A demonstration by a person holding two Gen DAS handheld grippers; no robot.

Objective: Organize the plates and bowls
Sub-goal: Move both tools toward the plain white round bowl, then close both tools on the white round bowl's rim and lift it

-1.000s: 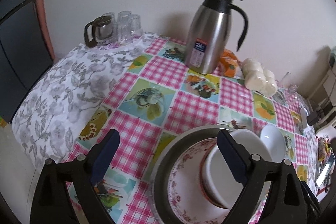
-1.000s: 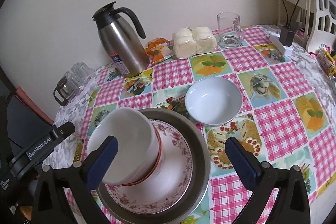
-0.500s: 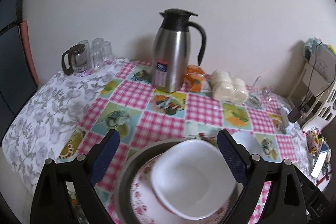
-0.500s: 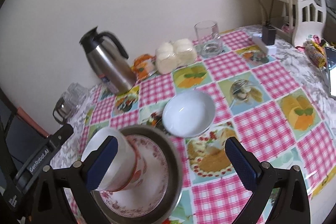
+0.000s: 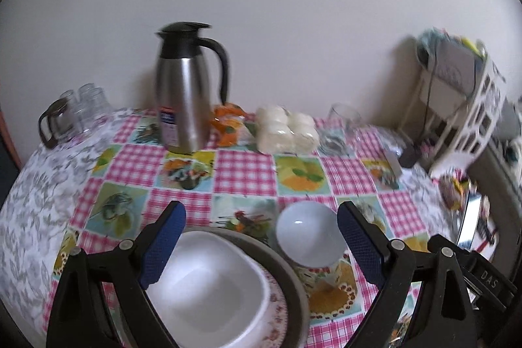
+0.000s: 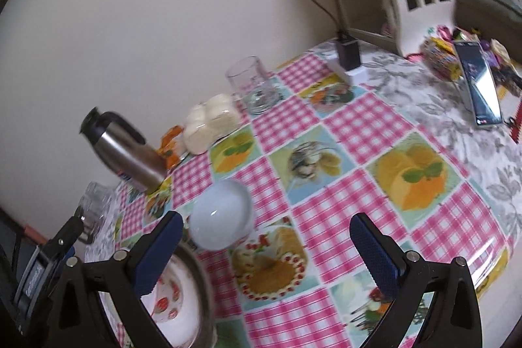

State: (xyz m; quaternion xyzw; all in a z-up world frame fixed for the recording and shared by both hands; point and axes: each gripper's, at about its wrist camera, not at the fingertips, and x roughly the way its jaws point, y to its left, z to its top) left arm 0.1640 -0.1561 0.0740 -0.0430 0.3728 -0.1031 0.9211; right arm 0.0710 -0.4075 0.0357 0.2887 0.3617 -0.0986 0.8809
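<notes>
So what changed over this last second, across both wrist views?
The large white bowl, tilted and lifted off the floral plate a second ago, now sits upright on it inside the metal pan. Both grippers, left gripper and right gripper, swung rightward with their fingers open and empty. The small white bowl, thermos and glass mug stayed put.

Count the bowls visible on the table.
2. A large white square-ish bowl sits on the floral plate in the grey metal dish; a small round white bowl stands beside it. Another may hide beneath.
</notes>
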